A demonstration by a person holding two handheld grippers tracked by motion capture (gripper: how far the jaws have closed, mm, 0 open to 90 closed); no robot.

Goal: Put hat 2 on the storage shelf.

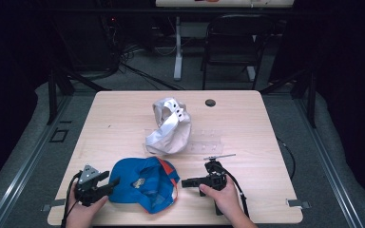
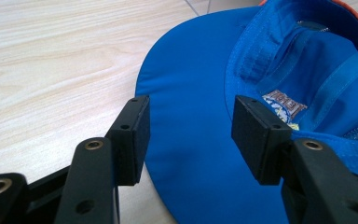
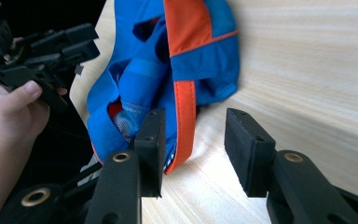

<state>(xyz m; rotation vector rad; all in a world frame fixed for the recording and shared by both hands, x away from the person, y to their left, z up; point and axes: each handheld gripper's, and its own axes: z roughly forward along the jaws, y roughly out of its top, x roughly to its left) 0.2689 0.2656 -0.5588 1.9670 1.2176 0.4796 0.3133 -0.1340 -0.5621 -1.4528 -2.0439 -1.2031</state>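
1. High view: the blue cap lies upside down at the table's near edge, a white cap beyond it. The left gripper sits at its left side and the right gripper just off its right.
2. Left gripper view: jaws wide apart and empty, straddling the cap's brim (not yet pinched).
3. Right gripper view: jaws likewise open and empty, the orange strap between them. This looks like the approach; next, each must close on fabric.
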